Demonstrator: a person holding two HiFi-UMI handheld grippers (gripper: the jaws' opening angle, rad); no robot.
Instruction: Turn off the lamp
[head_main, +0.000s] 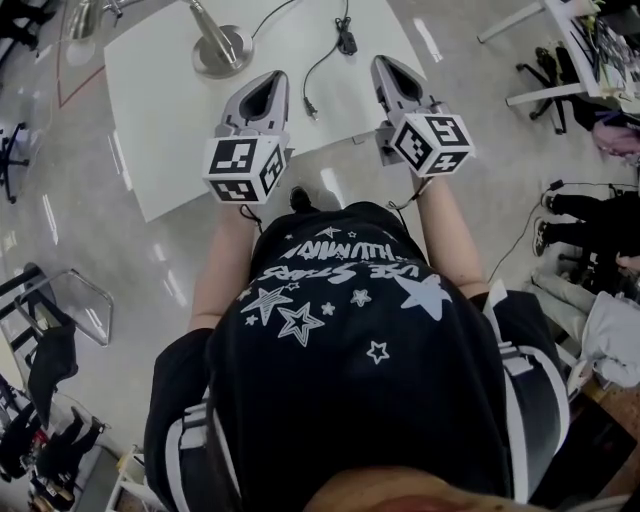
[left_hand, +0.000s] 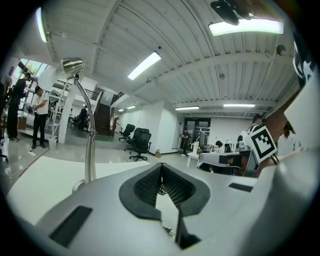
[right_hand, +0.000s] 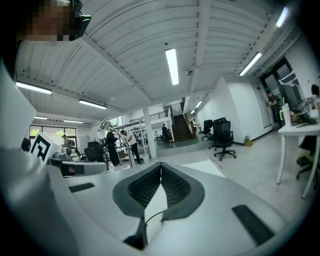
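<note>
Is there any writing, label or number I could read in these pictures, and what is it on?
"STARS": white print on the person's black shirt, seen upside down. The other words beside it are too warped to read.
Left cube and right cube: black-and-white square patterns only, no letters or numbers.
Nothing else is readable.

Both arms reach forward side by side; left gripper (head_main: 266, 88) and right gripper (head_main: 392, 70) have jaws together, empty.
</note>
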